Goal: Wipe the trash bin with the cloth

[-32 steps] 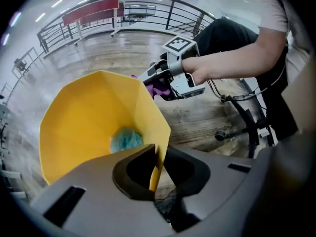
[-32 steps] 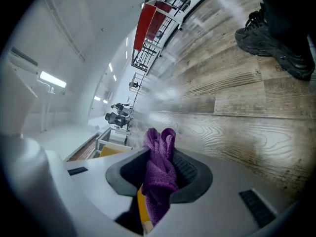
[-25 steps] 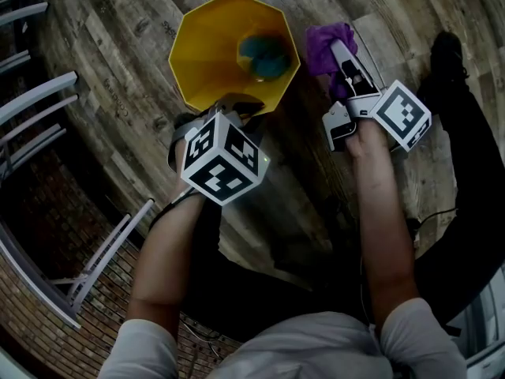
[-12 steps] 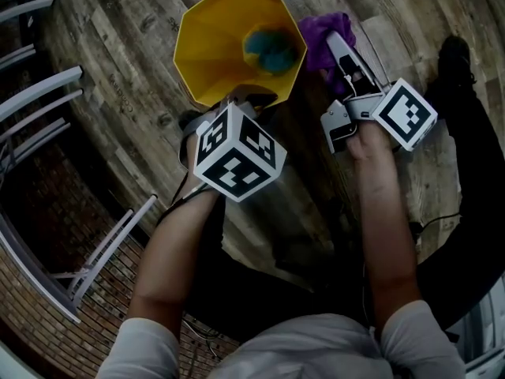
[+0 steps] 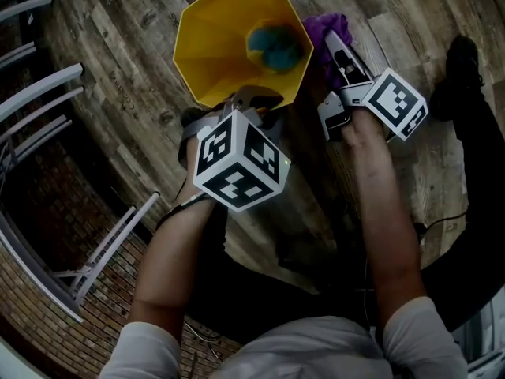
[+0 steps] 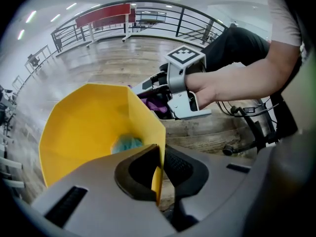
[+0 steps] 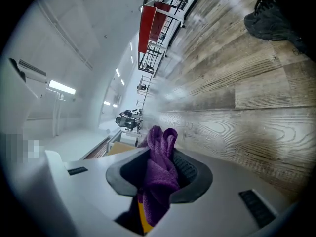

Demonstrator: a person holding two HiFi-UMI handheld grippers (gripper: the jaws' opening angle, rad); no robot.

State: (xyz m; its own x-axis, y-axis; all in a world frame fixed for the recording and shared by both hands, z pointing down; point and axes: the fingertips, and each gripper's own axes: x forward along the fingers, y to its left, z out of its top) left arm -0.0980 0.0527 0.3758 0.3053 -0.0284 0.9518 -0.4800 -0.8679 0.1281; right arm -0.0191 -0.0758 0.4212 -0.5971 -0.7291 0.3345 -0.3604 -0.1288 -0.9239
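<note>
Head view: trash bin (image 5: 221,46) sits on the plank floor (image 5: 118,93), mouth toward the camera. Left gripper (image 5: 251,101) is at its near rim, right gripper (image 5: 338,50) just beside its right side. That view shows neither set of jaws.

Left gripper view does. The jaws have just been closing and now pinch the bin's thin wall, one pad inside and one outside.

Right gripper view: jaws clamped narrow on the bunched purple cloth (image 7: 160,162), folds sticking out past the pads (yellow sliver below the cloth, can't tell what it is).

Bin: bright yellow, many-sided, flares toward the rim, thin-walled. Teal wad (image 5: 276,46) lies inside, low on the right.

In the head view the cloth is touching or just off the bin's right outer face; can't settle which.

Room: bare planks beyond and to the right of the bin. White metal frames (image 5: 47,93) at left, well apart from it. Person's dark shoe (image 5: 461,61) at right, cable (image 5: 442,219) on the floor below it. Railing (image 6: 163,21) is far behind in the left gripper view.
</note>
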